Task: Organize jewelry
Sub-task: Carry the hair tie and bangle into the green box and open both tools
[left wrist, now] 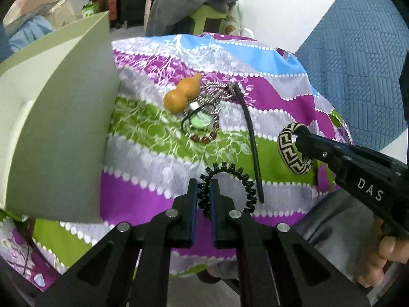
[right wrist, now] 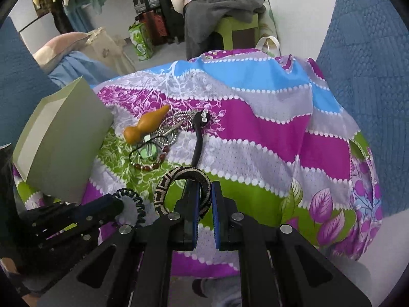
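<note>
A striped floral cloth [left wrist: 158, 153] of purple, green, grey and blue covers the rounded surface I am working over, and everything here lies on it or hangs just above it. At its left edge stands a pale green box [left wrist: 61, 133], its near wall upright and plain.

My left gripper [left wrist: 204, 192] is clamped on the black coiled hair tie [left wrist: 230, 179], the two pads pressing one side of the loop while the rest curls out to the right of the fingers. My right gripper [right wrist: 204, 199] is closed on the woven bangle [right wrist: 179, 186], a black-and-cream band with a key pattern, one side of the ring pinched between the blue-edged pads; in the left wrist view the same bangle hangs from that gripper's tip at the right edge of the cloth. My hand [left wrist: 388, 258] shows low on the right, wrapped round that gripper's handle.

Further back, a thin black hairband [left wrist: 249, 138] curves across the stripes. Beside its far end lies a small heap: an orange gourd charm [left wrist: 182, 93] touching a tangle of silver bead chain [left wrist: 214, 89], with a green pendant [left wrist: 202, 122] just in front and a red bead bracelet [left wrist: 204, 138] nearest me.
</note>
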Tool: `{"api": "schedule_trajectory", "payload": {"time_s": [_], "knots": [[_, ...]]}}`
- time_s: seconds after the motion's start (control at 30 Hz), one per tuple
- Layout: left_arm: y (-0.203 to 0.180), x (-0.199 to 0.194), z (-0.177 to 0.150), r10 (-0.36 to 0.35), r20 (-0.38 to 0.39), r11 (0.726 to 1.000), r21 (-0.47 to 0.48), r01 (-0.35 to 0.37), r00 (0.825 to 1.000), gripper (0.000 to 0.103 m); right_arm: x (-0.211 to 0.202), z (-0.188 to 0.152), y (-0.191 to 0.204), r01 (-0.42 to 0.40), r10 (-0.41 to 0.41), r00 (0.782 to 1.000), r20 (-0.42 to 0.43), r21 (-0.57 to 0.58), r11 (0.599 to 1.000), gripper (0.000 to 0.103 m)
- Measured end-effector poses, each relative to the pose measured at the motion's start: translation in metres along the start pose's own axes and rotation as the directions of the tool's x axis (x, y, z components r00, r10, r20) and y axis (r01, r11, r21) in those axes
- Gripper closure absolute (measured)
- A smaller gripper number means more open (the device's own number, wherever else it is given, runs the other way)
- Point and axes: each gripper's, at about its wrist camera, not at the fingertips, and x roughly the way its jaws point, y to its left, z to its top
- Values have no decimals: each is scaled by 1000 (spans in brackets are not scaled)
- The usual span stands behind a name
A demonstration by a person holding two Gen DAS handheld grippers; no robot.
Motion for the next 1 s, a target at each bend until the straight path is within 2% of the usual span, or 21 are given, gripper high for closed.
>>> {"api": "schedule_trajectory", "payload": {"time_s": [0.13,0.27,0.43,0.53,0.77,1.0], "knots": [[7,-13,7,-10,11,1000,-21,11,1000,95,-6,-1,0,14,-14,1000,-1,13,1000,96],[14,-42,24,-30,39,998,-47,32,999,95,-23,2,-2,18,-18,1000,11,34,999,96],[23,-91,51,-31,105,999,-31,35,994,95,-66,25,7,25,-27,996,81,26,999,96],[33,-127,70,-59,161,997,-38,66,985,95,-89,41,12,11,-15,991,130,29,1000,96],[54,-194,96,-45,263,999,-15,51,964,94,-141,73,42,-7,6,974,228,5,1000,96],[83,-230,106,-21,311,999,-24,30,950,94,-159,88,82,-21,31,960,280,-39,999,96]]}}
